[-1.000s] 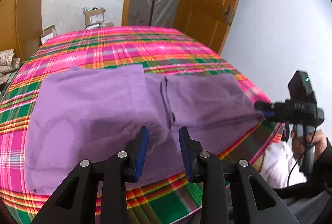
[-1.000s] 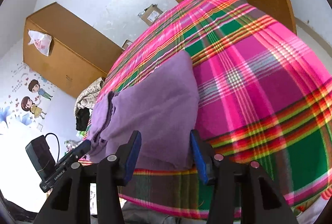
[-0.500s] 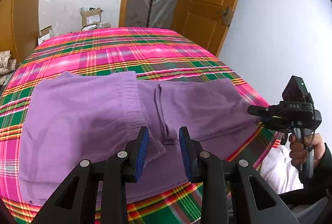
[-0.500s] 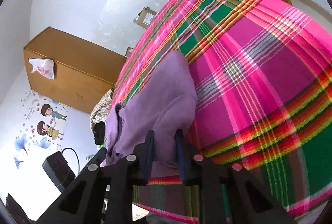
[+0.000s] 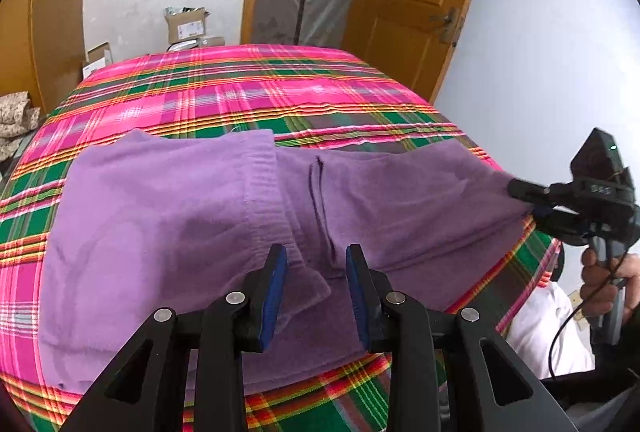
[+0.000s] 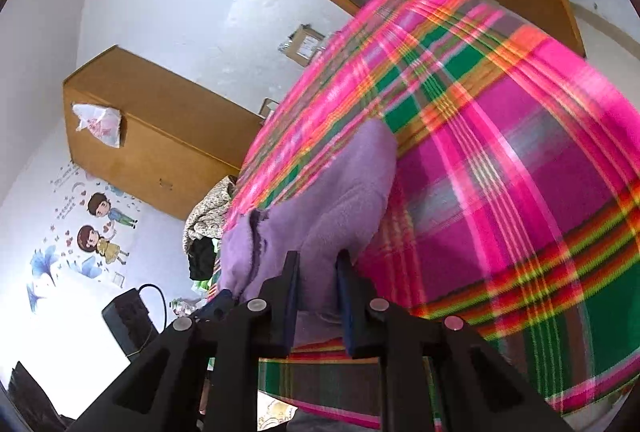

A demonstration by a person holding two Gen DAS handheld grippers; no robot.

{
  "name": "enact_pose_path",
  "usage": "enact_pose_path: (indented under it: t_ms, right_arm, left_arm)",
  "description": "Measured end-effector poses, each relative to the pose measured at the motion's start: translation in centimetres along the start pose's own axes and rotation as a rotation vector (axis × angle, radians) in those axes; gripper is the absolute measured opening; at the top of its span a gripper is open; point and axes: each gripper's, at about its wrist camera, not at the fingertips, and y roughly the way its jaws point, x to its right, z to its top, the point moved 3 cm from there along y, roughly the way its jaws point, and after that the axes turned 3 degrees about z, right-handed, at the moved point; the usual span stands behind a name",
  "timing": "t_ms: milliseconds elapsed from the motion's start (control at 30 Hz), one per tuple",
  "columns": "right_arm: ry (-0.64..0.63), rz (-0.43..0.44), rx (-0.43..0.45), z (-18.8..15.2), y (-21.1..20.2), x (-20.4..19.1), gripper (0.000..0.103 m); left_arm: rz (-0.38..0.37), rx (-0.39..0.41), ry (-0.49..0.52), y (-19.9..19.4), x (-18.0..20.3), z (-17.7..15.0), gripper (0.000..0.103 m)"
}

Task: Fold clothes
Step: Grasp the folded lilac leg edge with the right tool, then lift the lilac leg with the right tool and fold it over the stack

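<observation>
Left wrist view shows a purple garment (image 5: 168, 216) lying spread on a bed covered with a pink and green plaid blanket (image 5: 248, 92). The garment is partly folded: one layer with a ribbed hem lies over the left half, and a seam line runs down near the middle. The left tool (image 5: 316, 292) hovers just above the near edge of the garment with its two blue-padded fingers (image 5: 276, 288) clearly apart, and it has hold of nothing. At the right side of this view the right tool (image 5: 524, 198) pinches the right end of the garment, and the cloth there is pulled up into a stretched point, off the blanket. A hand (image 5: 608, 284) holds the handle of that tool.

Right wrist view looks along the right tool (image 6: 318, 280), whose fingers stand close together with a fold of the purple garment (image 6: 340, 192) clamped between them. The garment runs away from the tool across the blanket (image 6: 520, 160) toward the far side of the bed. Behind the bed stand a wooden cabinet (image 6: 160, 136), a wall with cartoon stickers (image 6: 100, 224), and cardboard boxes (image 5: 188, 28) near the doorway.
</observation>
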Motion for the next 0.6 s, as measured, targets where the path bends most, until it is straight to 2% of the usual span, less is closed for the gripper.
enact_pose_path:
  t_ms: [600]
  right_arm:
    - [-0.240, 0.084, -0.006, 2.5, 1.0, -9.1, 0.016]
  left_arm:
    - [0.053, -0.007, -0.049, 0.3, -1.0, 0.3, 0.032]
